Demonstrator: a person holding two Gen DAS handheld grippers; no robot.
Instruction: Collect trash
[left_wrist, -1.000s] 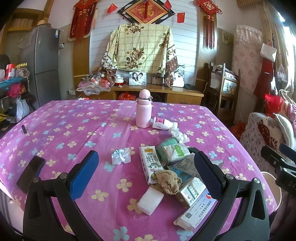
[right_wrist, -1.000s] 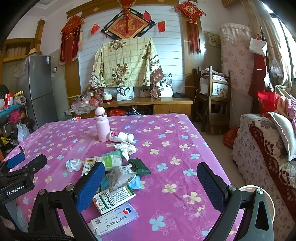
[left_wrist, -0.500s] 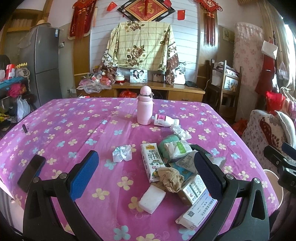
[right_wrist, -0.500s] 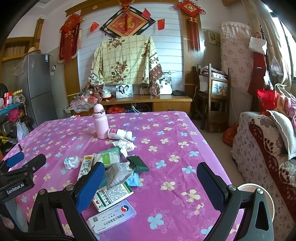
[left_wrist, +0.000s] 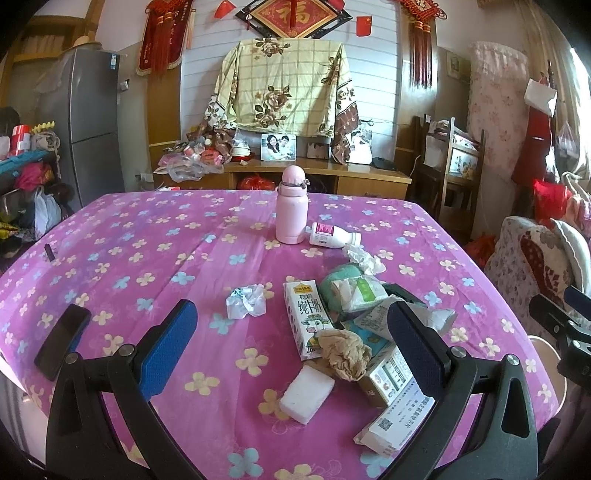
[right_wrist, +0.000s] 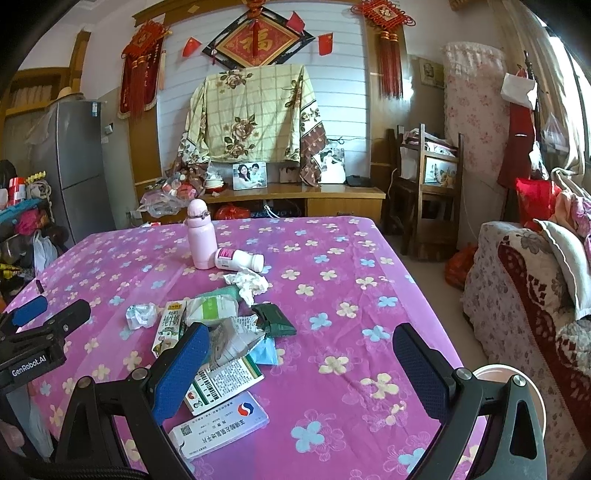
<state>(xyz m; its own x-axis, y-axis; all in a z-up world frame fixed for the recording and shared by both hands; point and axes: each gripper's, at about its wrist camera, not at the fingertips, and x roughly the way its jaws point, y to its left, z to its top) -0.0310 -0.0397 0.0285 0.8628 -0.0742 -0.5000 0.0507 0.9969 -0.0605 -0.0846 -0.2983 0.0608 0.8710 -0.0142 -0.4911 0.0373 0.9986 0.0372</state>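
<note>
A heap of trash lies on the purple flowered tablecloth (left_wrist: 129, 258): a milk carton (left_wrist: 304, 321), a brown crumpled paper (left_wrist: 345, 354), a white block (left_wrist: 306, 395), medicine boxes (left_wrist: 391, 424), a green packet (left_wrist: 354, 291) and crumpled white tissues (left_wrist: 245, 301). My left gripper (left_wrist: 291, 354) is open and empty, above the near edge of the heap. My right gripper (right_wrist: 299, 373) is open and empty, to the right of the heap, over the medicine boxes (right_wrist: 221, 424). The dark green wrapper (right_wrist: 275, 319) and the milk carton (right_wrist: 170, 326) also show in the right wrist view.
A pink flask (left_wrist: 291, 210) stands at the table's far middle with a small white bottle (left_wrist: 332, 234) lying beside it. A black phone (left_wrist: 62, 339) lies near the left edge. A white bin rim (right_wrist: 517, 380) is on the floor at right, beside a sofa (right_wrist: 535, 295).
Both grippers have drawn back and risen slightly; the heap sits a little farther off in both views. Nothing on the table has moved.
</note>
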